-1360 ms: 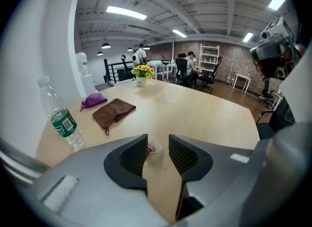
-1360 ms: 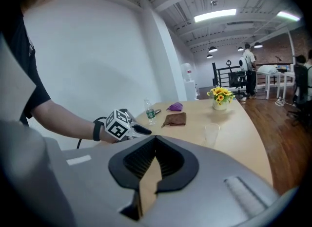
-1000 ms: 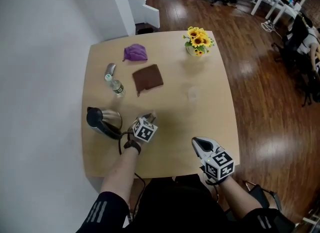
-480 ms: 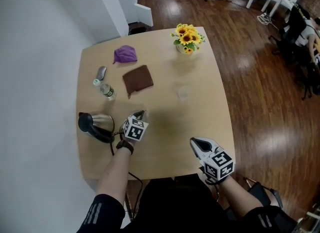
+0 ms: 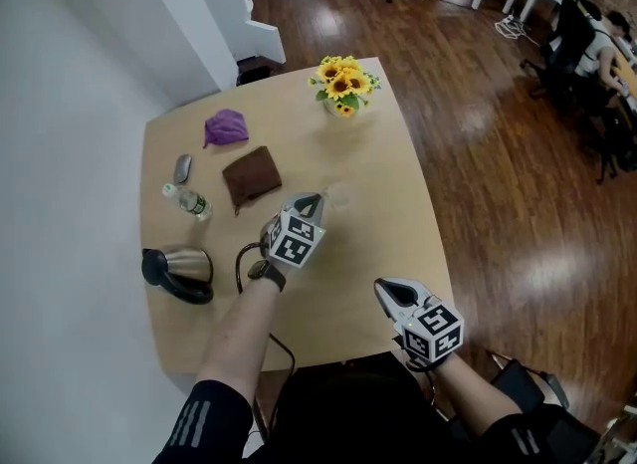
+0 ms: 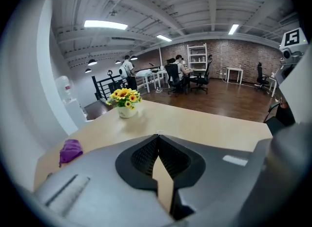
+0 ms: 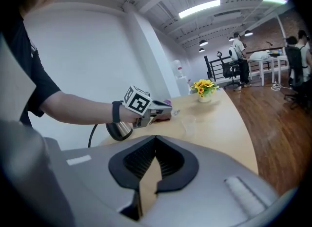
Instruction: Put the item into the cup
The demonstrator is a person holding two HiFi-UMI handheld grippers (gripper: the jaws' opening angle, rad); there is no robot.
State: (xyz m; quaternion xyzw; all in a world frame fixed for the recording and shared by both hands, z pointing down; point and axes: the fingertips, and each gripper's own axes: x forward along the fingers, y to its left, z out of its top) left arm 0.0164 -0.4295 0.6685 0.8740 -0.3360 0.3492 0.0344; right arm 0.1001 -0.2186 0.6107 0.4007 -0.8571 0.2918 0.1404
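The clear cup (image 7: 189, 122) stands upright near the middle of the table (image 5: 398, 203), just right of the left gripper (image 5: 312, 199). That gripper's jaws are pressed together, and nothing shows between them. I cannot tell which item is meant for the cup. To the left of the cup lies a brown cloth (image 5: 251, 175). Farther off are a purple cloth (image 5: 226, 126) and a pot of sunflowers (image 5: 341, 84). A bottle (image 5: 187, 201) and a kettle (image 5: 177, 271) sit by the left edge. The right gripper (image 5: 384, 289) hovers over the near edge, its jaws also together and empty.

L gripper (image 5: 311, 200) jaws shut; moved fwd from kettle (image 5: 182, 269) toward cup (image 7: 189, 123).
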